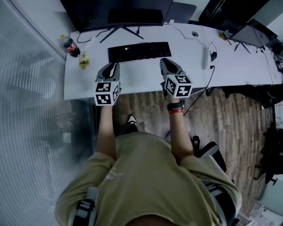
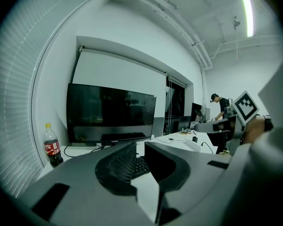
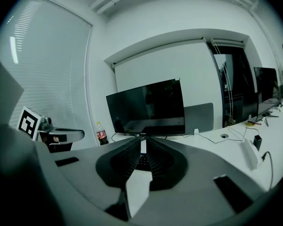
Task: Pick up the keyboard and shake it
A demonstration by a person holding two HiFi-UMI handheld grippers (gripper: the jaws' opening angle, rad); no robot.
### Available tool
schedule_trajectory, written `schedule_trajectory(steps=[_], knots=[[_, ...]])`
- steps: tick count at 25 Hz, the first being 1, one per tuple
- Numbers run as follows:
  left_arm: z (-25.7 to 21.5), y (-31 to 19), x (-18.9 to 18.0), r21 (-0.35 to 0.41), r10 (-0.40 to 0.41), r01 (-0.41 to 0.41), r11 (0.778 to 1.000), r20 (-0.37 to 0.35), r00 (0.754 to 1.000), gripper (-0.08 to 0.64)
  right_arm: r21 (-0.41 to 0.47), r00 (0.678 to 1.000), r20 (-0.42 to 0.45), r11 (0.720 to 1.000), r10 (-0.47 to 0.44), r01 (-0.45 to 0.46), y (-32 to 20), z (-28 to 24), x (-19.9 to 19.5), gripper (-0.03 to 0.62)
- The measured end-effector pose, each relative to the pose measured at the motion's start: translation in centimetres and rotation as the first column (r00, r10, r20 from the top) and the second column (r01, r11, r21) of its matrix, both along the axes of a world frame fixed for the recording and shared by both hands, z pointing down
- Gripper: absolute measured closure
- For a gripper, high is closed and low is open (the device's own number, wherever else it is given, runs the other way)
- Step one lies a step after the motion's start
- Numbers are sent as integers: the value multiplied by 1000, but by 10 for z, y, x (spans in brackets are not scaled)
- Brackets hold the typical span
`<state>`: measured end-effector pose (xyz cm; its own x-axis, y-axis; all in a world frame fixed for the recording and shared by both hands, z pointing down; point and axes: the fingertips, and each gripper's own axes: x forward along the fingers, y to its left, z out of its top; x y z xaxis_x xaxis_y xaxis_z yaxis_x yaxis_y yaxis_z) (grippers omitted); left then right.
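A black keyboard [image 1: 139, 51] lies flat on the white desk [image 1: 236, 67], in front of the monitor. My left gripper [image 1: 114, 66] hovers over the desk's front strip, just short of the keyboard's left end. Its jaws stand slightly apart with nothing between them, and in the left gripper view [image 2: 140, 145] keyboard keys [image 2: 140, 166] show through the gap. My right gripper [image 1: 165, 61] sits just short of the keyboard's right end. In the right gripper view [image 3: 143, 139] its jaws are almost together and empty, with a sliver of the keyboard [image 3: 141, 161] beyond the tips.
A large dark monitor [image 1: 118, 6] stands behind the keyboard. A cola bottle [image 1: 71, 46] and a small yellow thing [image 1: 84, 60] sit at the desk's left end. A white power strip [image 1: 205, 58] and cables lie to the right. A ribbed glass wall runs along the left.
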<state>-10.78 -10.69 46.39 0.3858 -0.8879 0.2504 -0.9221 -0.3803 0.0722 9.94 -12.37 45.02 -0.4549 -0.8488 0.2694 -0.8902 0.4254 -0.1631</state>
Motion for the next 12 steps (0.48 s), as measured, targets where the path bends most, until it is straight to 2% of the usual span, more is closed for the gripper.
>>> schedule_trajectory(steps=[5, 12], knots=[[8, -28, -14, -14, 28, -27, 1000, 4, 1000, 477, -9, 1000, 2, 1000, -8, 8, -27, 7, -20, 494], [13, -70, -36, -35, 56, -55, 998, 5, 998, 439, -29, 1000, 1, 1000, -12, 12, -66, 14, -39, 456]])
